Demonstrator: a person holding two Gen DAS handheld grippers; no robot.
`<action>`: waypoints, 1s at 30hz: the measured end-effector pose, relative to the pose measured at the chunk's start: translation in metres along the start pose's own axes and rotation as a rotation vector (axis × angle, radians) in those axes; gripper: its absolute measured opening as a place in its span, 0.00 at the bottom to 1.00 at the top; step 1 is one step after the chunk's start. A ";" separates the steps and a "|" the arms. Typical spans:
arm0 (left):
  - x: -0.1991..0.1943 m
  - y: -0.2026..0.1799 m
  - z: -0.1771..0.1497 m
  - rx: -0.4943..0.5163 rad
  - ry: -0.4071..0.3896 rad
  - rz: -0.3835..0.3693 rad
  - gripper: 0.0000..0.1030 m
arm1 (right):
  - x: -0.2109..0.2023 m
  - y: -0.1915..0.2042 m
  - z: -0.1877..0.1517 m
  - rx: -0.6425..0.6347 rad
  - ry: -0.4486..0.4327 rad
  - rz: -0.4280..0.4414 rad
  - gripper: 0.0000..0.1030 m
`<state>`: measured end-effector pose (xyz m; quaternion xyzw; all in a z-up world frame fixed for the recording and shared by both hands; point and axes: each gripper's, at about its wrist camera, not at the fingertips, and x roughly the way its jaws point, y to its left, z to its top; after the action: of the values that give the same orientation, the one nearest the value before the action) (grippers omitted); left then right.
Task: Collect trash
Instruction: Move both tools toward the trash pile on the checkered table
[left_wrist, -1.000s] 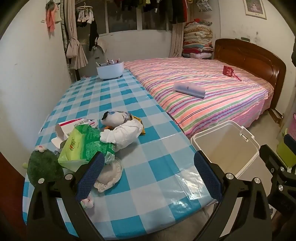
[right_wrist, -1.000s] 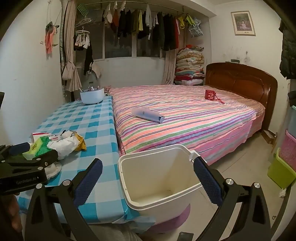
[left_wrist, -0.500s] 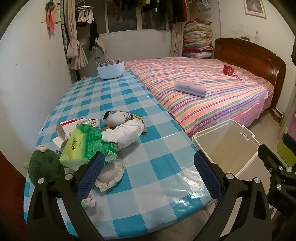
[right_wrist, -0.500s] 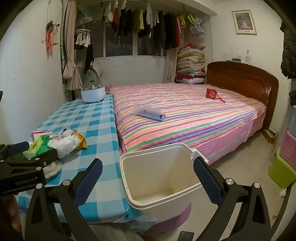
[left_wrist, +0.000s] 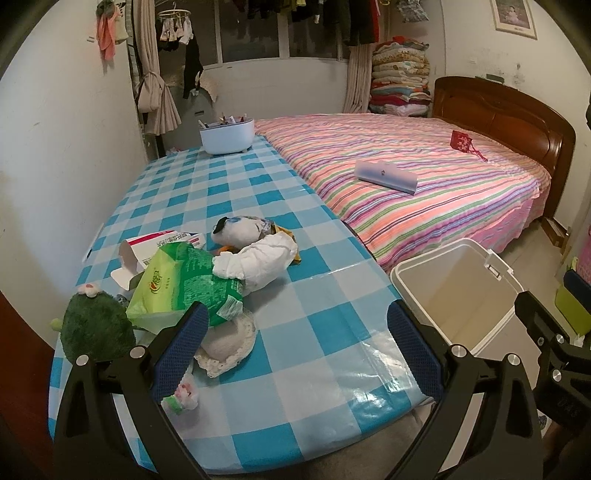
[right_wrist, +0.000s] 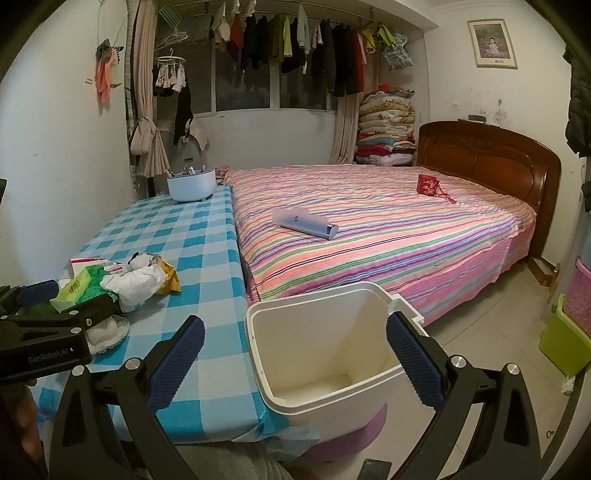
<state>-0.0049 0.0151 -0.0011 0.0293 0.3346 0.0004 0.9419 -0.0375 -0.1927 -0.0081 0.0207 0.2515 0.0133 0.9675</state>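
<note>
The white bin (right_wrist: 325, 354) sits on the floor right beside the checkered table (left_wrist: 295, 332), and it looks empty inside. The trash pile, a green wrapper (left_wrist: 184, 288) and crumpled white paper (left_wrist: 258, 258), lies on the table. Left gripper (left_wrist: 295, 354) and right gripper (right_wrist: 295, 362) both have jaws wide apart, holding nothing.

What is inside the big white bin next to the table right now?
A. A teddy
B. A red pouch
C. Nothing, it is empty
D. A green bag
C: the white bin shows only its bare bottom and walls, while the green bag lies in the pile on the checked table.
</note>
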 end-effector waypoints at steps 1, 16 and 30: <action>0.000 0.000 0.000 0.000 0.001 0.000 0.93 | 0.001 0.001 0.001 -0.002 0.002 0.000 0.93; 0.002 0.010 -0.004 -0.012 0.005 0.008 0.93 | 0.004 0.005 0.001 -0.013 0.014 0.016 0.93; 0.002 0.014 -0.005 -0.018 0.006 0.013 0.93 | 0.006 0.012 0.000 -0.021 0.019 0.029 0.93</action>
<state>-0.0061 0.0292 -0.0054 0.0232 0.3370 0.0095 0.9412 -0.0327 -0.1806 -0.0109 0.0141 0.2604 0.0303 0.9649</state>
